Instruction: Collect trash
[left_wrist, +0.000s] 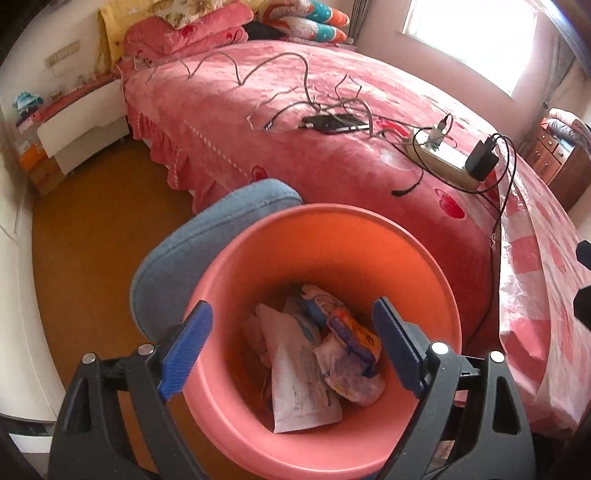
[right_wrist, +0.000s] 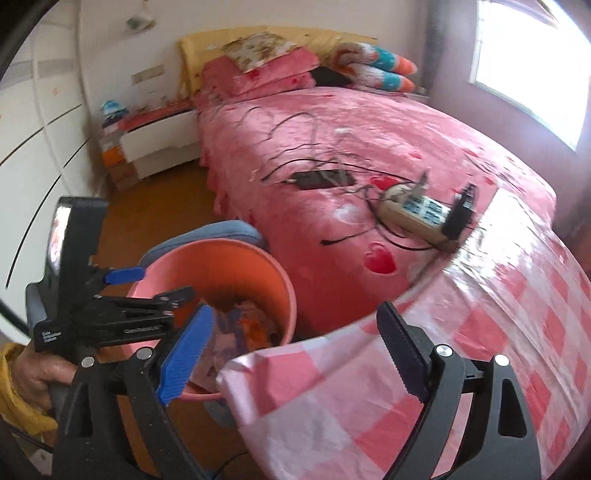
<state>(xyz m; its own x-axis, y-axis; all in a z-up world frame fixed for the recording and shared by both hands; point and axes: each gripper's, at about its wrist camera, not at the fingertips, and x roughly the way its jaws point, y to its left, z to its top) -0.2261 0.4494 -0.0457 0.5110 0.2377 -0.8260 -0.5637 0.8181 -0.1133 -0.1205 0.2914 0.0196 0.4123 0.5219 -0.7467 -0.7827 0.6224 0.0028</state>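
Hovering over the bin (left_wrist: 424, 273), left gripper (left_wrist: 291, 343) has its fingers spread wide, nothing between them. Trash (left_wrist: 314, 354), wrappers and paper, lies piled at the bin's bottom. Bin stands on a blue stool (left_wrist: 207, 236), close against the bed (left_wrist: 295, 155). Right gripper (right_wrist: 295, 354), fingers likewise released and empty, points at the worktop (right_wrist: 480, 350) corner just beside the bin rim. Judgement: drop looks done; next, scan worktop and bed for leftovers, avoiding the cables (left_wrist: 306, 99).

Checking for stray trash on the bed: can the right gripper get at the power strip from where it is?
Probably yes. The right gripper is open and empty above the checked cloth, and nothing stands between it and the power strip except loose cables.
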